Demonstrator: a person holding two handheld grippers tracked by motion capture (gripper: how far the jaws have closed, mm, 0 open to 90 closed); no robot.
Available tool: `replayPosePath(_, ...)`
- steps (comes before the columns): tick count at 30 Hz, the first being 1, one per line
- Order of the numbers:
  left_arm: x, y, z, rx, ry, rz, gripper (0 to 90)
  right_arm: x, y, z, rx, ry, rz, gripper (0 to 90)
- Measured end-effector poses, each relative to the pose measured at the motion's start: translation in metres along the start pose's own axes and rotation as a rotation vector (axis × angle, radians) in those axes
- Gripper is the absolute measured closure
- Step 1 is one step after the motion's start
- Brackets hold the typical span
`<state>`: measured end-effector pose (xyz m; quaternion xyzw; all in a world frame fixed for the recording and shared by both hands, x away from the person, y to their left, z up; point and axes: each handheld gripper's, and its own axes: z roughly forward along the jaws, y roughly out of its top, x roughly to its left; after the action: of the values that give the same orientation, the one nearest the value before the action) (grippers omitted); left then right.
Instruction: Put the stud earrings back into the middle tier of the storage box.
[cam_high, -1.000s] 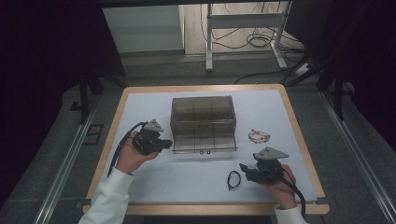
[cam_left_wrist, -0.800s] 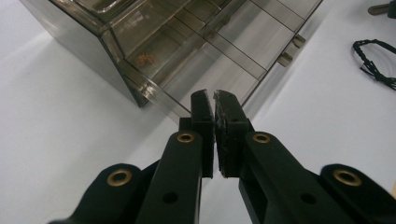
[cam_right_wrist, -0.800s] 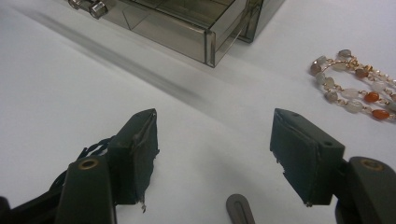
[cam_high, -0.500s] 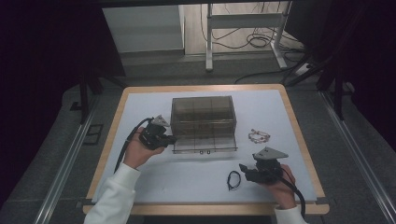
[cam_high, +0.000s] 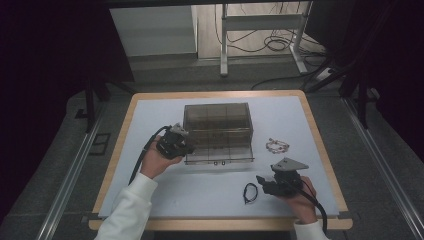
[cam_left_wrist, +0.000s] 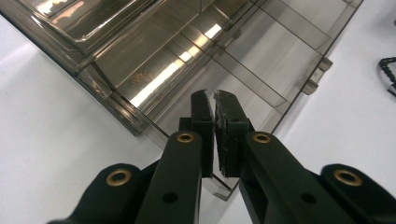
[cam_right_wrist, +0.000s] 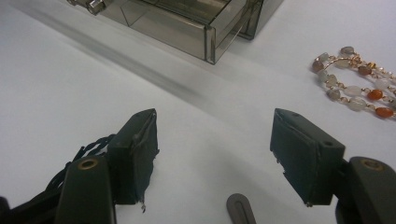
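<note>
sleeves: white long sleeves (cam_high: 131, 210) reach both wrists
left gripper (cam_left_wrist: 214, 109): black body, two flat black jaws, brass-ringed screw holes along the arms
right gripper (cam_right_wrist: 215, 154): black jaws with worn dark pads (cam_right_wrist: 140, 154)
plate: grey three-cornered plate (cam_high: 289, 164) on top
cable: black cable (cam_high: 145, 152) trails from each gripper

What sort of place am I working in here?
Probably a lab or recording workstation: a wood-edged table in a dark room, loose cables on the floor behind, and a clear drawer box.
</note>
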<state>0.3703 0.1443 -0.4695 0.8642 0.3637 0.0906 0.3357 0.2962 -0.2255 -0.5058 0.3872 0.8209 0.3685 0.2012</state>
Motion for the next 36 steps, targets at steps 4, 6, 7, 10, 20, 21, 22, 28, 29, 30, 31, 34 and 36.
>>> replayPosePath(4,0.001,-0.001,0.004,-0.001,0.0,-0.007,86.6,0.001,0.0,0.001,0.003,-0.001,-0.001,32.0)
replayPosePath(6,0.002,-0.001,0.005,0.005,0.0,-0.01,86.6,0.001,0.0,0.001,0.003,-0.001,-0.001,32.0)
replayPosePath(7,0.002,-0.002,0.006,0.003,0.001,-0.013,86.6,0.001,0.0,0.002,0.004,-0.001,-0.001,32.0)
replayPosePath(10,0.002,-0.003,0.007,0.002,0.001,-0.016,86.4,0.001,-0.001,0.002,0.004,-0.001,-0.001,32.0)
replayPosePath(20,0.001,-0.004,-0.005,-0.049,0.009,-0.01,67.8,0.001,-0.001,0.001,0.004,-0.003,0.0,31.9)
replayPosePath(21,0.002,-0.005,-0.007,-0.059,0.011,-0.012,65.4,0.001,0.0,0.001,0.004,-0.002,-0.001,32.0)
replayPosePath(22,0.002,-0.006,-0.01,-0.065,0.013,-0.012,63.5,0.001,0.0,0.001,0.003,-0.002,-0.002,32.0)
replayPosePath(28,0.001,-0.016,-0.025,-0.105,0.021,-0.019,53.3,0.0,-0.001,0.0,0.003,-0.005,-0.001,31.9)
replayPosePath(29,0.001,-0.018,-0.027,-0.111,0.02,-0.019,52.4,0.0,-0.001,0.001,0.004,-0.005,0.0,31.9)
replayPosePath(30,0.001,-0.019,-0.029,-0.115,0.021,-0.012,51.9,0.001,-0.001,0.001,0.005,-0.004,0.0,32.0)
replayPosePath(31,-0.001,-0.021,-0.031,-0.119,0.02,-0.02,51.5,0.001,-0.001,0.001,0.006,-0.004,-0.002,31.9)
replayPosePath(34,-0.003,-0.027,-0.035,-0.126,0.017,-0.014,50.0,0.002,0.0,0.002,0.007,-0.004,-0.005,31.8)
replayPosePath(36,-0.005,-0.03,-0.037,-0.127,0.02,-0.003,48.9,0.002,0.0,0.001,0.006,-0.004,-0.004,31.8)
